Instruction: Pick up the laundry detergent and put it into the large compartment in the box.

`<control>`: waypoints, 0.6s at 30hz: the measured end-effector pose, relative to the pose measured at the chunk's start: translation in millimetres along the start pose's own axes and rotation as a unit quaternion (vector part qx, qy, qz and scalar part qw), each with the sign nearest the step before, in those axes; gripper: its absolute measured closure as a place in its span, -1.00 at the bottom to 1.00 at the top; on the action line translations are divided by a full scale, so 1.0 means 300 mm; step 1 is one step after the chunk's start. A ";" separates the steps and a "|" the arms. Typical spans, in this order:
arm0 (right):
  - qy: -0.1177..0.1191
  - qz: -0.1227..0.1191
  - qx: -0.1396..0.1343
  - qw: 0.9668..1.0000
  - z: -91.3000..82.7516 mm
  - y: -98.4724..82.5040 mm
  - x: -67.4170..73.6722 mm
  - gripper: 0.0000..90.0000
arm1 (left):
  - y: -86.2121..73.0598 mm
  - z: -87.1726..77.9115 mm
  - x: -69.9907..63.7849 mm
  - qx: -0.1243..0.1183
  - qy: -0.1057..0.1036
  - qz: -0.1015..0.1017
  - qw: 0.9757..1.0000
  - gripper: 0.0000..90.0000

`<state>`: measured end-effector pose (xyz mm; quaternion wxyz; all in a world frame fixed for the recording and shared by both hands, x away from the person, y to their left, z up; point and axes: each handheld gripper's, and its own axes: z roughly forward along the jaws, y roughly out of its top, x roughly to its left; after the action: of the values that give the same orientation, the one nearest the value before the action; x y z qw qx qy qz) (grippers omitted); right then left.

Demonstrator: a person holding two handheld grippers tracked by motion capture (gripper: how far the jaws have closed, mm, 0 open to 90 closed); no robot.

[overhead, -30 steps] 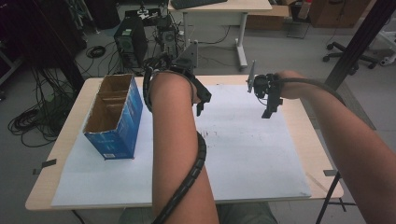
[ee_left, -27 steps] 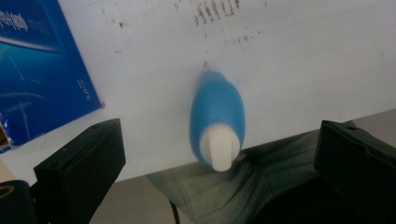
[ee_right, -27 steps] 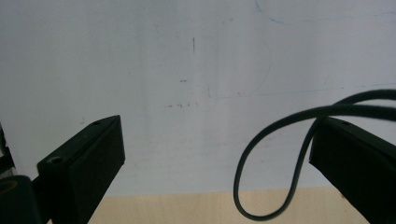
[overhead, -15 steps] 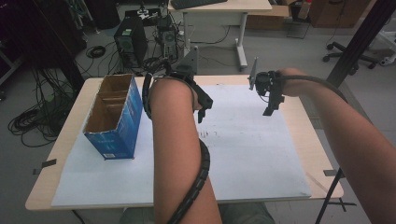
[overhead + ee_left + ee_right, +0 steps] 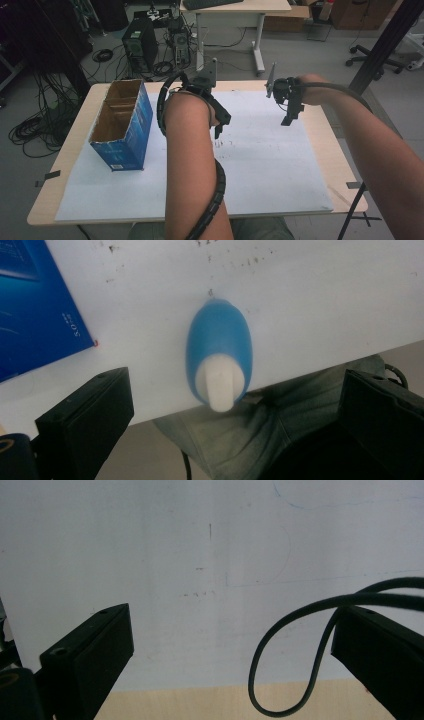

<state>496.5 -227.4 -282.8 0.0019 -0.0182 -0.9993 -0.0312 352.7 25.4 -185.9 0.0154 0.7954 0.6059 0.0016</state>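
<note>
Claws slightly nearer than before

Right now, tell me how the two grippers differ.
The left gripper hangs over the middle of the white sheet, and a blue-and-white object lies on the sheet ahead of its fingers. The right gripper hangs nearer the sheet's far right side, with bare sheet ahead of its fingers and a black cable looping across. Both are open and hold nothing.
</note>
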 end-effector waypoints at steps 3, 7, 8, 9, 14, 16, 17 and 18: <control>0.001 0.000 0.000 1.000 0.002 0.001 0.001 -0.93 | -0.001 0.010 0.004 -0.002 0.001 0.000 1.000 -0.95; 0.002 -0.002 0.000 1.000 0.010 0.007 0.004 -0.94 | -0.001 0.036 0.005 0.006 -0.003 0.002 1.000 -0.95; 0.002 -0.002 0.002 1.000 0.012 0.009 0.004 -0.94 | -0.001 0.036 0.005 0.006 -0.003 0.002 1.000 -0.95; 0.002 -0.002 0.002 1.000 0.012 0.009 0.004 -0.94 | -0.001 0.043 0.006 0.007 -0.003 0.003 1.000 -0.95; 0.005 -0.002 0.002 1.000 0.024 0.013 0.004 -0.94 | 0.000 0.073 0.016 0.008 -0.003 0.001 1.000 -0.95; 0.005 -0.001 0.001 1.000 0.026 0.013 0.005 -0.94 | 0.000 0.082 0.017 0.008 -0.005 0.001 1.000 -0.95; 0.005 -0.001 0.001 1.000 0.026 0.013 0.005 -0.94 | 0.000 0.082 0.017 0.008 -0.005 0.001 1.000 -0.95; 0.004 -0.001 0.001 1.000 0.028 0.013 0.005 -0.94 | 0.000 0.087 0.019 0.011 -0.006 0.004 1.000 -0.95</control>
<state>495.2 -222.8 -290.8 0.0062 -0.0172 -0.9994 -0.0303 354.7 30.3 -212.0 0.0102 0.7976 0.6030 -0.0092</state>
